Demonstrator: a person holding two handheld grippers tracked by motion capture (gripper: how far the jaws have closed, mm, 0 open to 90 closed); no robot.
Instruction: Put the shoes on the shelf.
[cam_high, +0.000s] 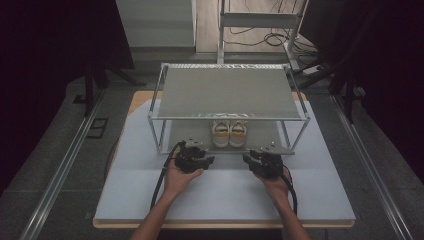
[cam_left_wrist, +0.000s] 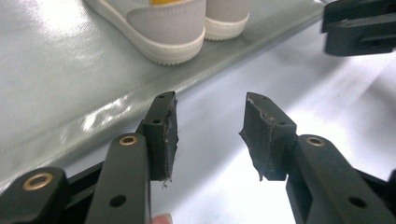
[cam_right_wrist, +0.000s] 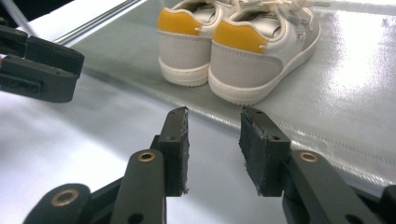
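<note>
A pair of small white and grey shoes (cam_high: 229, 132) with yellow heel tabs stands side by side on the lower shelf (cam_high: 260, 147) of a metal rack, heels toward me. My left gripper (cam_high: 193, 146) sits just in front of the shelf, left of the shoes, open with nothing between its jaws (cam_left_wrist: 210, 135). To the right of the shoes, my right gripper (cam_high: 264, 151) is also open and empty (cam_right_wrist: 215, 149). In the right gripper view the shoes (cam_right_wrist: 233, 46) stand close ahead. In the left gripper view their heels (cam_left_wrist: 163, 28) sit at the top edge.
The rack's grey upper shelf (cam_high: 227, 92) overhangs the shoes, with thin metal posts (cam_high: 159, 131) at its corners. A white mat (cam_high: 225, 195) covers the table in front of it. Cables trail from both grippers toward the table's near edge. Dark floor rails run along both sides.
</note>
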